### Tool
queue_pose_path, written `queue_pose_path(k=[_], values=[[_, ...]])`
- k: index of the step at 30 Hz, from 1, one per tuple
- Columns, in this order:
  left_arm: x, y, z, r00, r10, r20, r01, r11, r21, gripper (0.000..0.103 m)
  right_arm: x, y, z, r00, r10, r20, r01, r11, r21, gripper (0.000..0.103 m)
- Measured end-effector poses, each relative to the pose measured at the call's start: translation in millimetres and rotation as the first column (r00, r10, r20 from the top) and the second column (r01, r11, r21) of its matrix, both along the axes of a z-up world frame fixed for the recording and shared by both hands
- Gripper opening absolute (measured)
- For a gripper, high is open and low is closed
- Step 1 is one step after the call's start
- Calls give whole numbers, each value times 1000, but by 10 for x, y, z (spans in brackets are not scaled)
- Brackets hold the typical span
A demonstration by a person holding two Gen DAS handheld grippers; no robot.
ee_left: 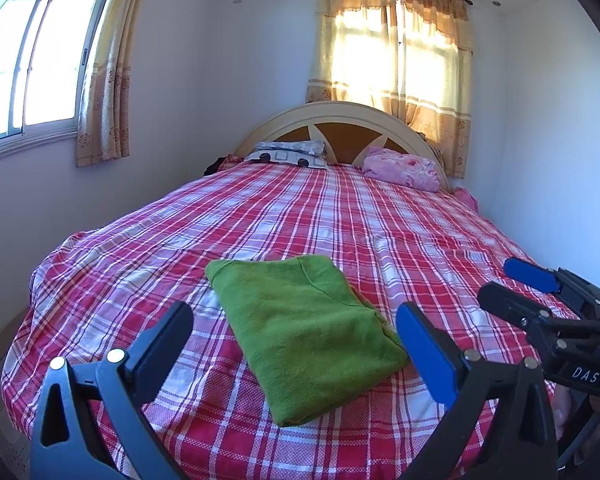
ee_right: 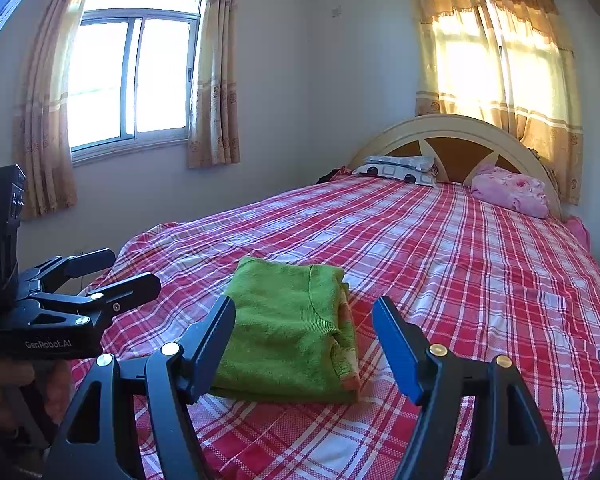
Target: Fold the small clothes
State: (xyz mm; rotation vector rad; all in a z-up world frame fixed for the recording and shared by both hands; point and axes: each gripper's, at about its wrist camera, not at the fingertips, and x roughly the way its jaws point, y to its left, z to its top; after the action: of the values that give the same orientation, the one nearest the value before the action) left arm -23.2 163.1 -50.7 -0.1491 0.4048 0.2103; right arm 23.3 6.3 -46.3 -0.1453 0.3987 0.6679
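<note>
Green garment (ee_left: 304, 336) is lying folded on plaid bed (ee_left: 420, 232), at 12 o'clock of both grippers. Looking soft, light, fleecy, layers probably slipping; better pinching at stacked edge. Left gripper (ee_left: 296, 340) and right gripper (ee_right: 304, 340) are hovering wide open, holding nothing.

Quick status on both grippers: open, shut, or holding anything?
Left gripper: open, holding nothing; the folded green garment lies on the bed beyond it.
Right gripper: open, holding nothing.
</note>
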Motion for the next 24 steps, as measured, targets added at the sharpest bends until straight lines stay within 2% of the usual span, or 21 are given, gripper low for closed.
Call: queue_pose_path(k=[7, 13, 24], values=[[12, 31, 42, 1000, -1, -6, 1, 1000, 4, 103, -43, -34, 55, 1000, -10, 28, 9, 1000, 29, 72], [-44, 5, 113, 998, 47, 34, -49, 997, 63, 103, -66, -33, 73, 999, -8, 38, 7, 999, 34, 73], [-27, 87, 105, 996, 81, 39, -84, 994, 73, 103, -101, -10, 75, 999, 16, 46, -17, 999, 28, 73]])
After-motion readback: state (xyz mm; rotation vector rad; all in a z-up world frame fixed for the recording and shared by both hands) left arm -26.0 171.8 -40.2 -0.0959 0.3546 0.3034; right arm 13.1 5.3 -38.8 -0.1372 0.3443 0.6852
